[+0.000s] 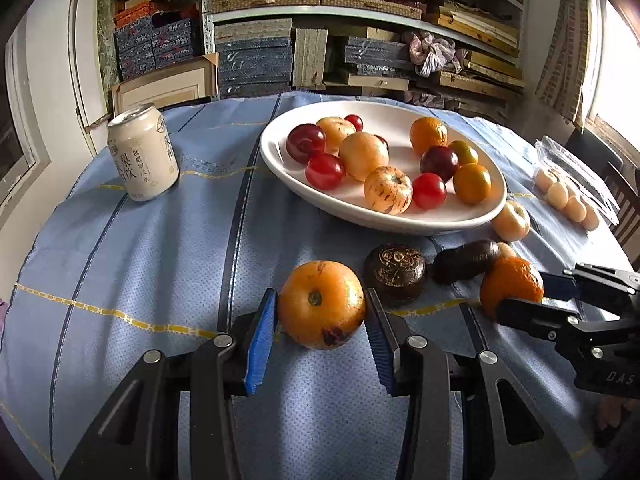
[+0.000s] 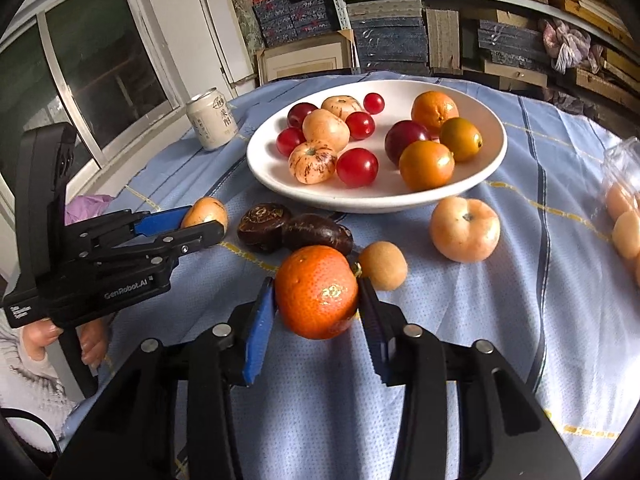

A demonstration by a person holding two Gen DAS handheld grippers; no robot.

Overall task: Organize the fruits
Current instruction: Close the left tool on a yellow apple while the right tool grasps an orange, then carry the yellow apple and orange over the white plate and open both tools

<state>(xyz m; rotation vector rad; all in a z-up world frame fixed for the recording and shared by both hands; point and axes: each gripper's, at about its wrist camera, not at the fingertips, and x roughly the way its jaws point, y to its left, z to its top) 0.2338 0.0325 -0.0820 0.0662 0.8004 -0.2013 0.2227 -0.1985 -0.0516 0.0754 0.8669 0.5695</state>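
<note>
Left gripper (image 1: 321, 322): we are clamping a yellow-orange fruit (image 1: 322, 304), at 6 o'clock from the white bowl (image 1: 280, 160).
Right gripper (image 2: 318, 306): we are pinching a tangerine (image 2: 316, 292), at 6 o'clock from the bowl.

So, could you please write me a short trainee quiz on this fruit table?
1. True or false: the left tongs are closed on a yellow-orange fruit.
2. What do the right tongs grip? A) the drink can B) a mandarin C) a red plum
3. Fill in: most fruit lies in the white ____.

Key: 1 true; 2 B; 3 bowl.
</note>
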